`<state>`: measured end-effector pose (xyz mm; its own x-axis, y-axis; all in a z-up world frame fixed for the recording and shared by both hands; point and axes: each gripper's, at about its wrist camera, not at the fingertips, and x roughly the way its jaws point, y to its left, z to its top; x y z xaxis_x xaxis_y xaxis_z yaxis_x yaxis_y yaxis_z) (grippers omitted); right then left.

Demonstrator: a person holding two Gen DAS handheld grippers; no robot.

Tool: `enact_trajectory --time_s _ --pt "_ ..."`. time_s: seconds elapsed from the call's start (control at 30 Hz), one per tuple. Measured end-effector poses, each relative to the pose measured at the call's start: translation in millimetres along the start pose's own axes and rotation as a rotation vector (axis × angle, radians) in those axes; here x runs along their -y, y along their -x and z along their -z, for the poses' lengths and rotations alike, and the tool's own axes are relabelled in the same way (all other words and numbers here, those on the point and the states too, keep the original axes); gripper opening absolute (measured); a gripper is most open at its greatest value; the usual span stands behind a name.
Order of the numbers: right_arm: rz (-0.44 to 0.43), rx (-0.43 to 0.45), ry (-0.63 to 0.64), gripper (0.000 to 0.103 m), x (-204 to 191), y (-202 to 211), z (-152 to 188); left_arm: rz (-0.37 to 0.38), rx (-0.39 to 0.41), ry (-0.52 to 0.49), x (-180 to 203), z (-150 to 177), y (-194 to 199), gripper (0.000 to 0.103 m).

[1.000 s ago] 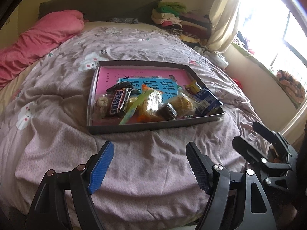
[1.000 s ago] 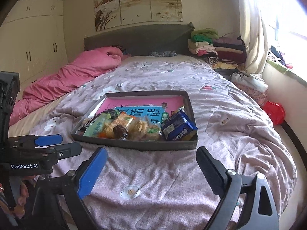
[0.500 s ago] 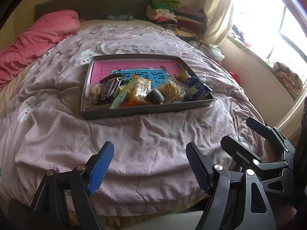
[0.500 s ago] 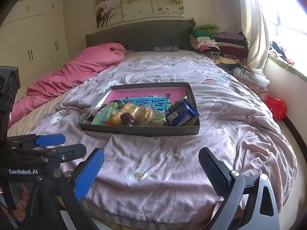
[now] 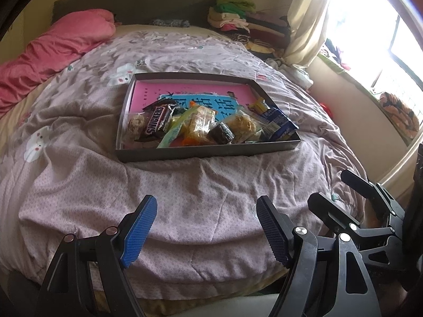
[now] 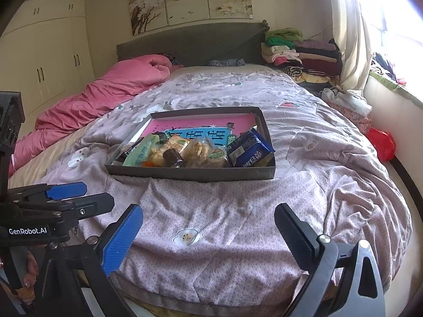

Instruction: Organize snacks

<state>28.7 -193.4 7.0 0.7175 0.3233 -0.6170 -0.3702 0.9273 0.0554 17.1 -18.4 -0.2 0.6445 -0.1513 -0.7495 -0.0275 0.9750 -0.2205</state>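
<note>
Both the left gripper (image 5: 203,227) and right gripper (image 6: 208,235) are held wide apart and empty near a snack-filled tray (image 5: 206,153).

Book (image 5: 190,92) cover mostly buried under snacks (image 5: 201,126), title half hidden. Small wrappers at tray (image 5: 211,154) far-right corner too tiny to identify. Window (image 5: 370,26) blown out, nothing readable. Right gripper (image 5: 351,192) cut off at frame edge.
</note>
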Motion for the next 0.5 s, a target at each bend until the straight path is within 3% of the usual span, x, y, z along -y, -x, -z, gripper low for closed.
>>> enact_trajectory --time_s 0.5 --pt "0.004 -0.006 -0.01 0.101 1.1 -2.3 2.0 -0.004 0.003 0.006 -2.7 -0.4 0.4 0.079"
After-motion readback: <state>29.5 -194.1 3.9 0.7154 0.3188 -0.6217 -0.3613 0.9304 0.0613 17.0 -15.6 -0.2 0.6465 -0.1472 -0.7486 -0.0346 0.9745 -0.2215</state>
